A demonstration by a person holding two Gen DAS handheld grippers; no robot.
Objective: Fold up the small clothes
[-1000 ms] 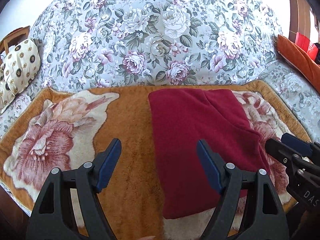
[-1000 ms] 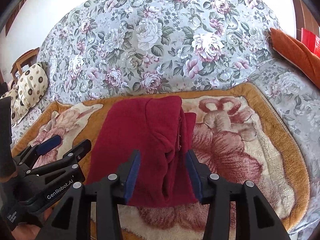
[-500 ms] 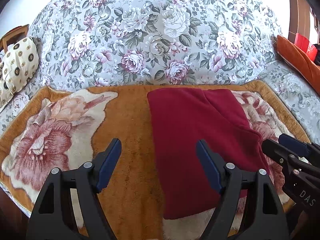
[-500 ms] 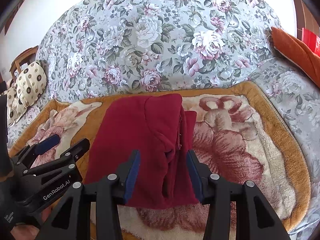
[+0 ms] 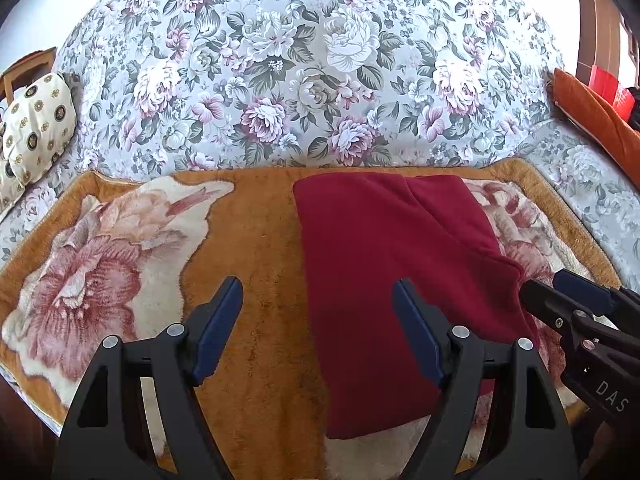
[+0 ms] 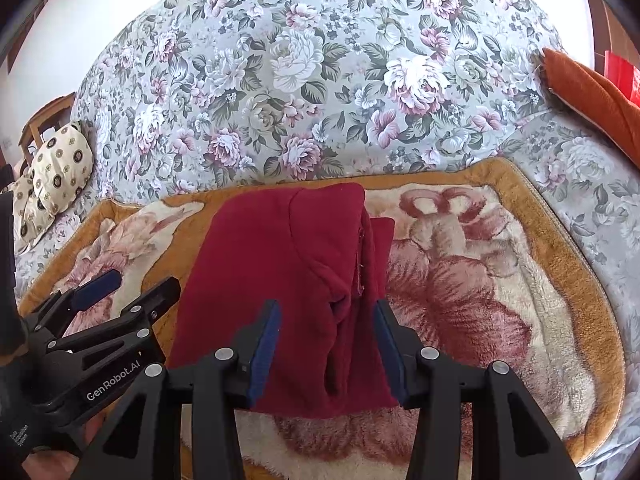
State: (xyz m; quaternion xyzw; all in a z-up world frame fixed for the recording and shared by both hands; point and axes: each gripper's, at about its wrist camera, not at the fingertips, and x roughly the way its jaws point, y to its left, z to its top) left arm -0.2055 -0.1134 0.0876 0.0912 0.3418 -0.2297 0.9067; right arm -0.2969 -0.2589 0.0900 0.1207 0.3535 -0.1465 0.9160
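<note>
A dark red garment lies folded into a long rectangle on a fleece blanket, with a thicker folded layer along its right side. My left gripper is open, its jaws wide apart over the garment's left edge and the bare blanket beside it. My right gripper is open too, hovering over the garment's right part near its front end, nothing pinched between the pads. Each gripper shows in the other's view: the right one at the garment's right edge, the left one at its left.
The orange blanket with a big rose print covers the near part of a bed with a grey floral cover. A cream patterned pillow lies at the left, an orange cushion at the right.
</note>
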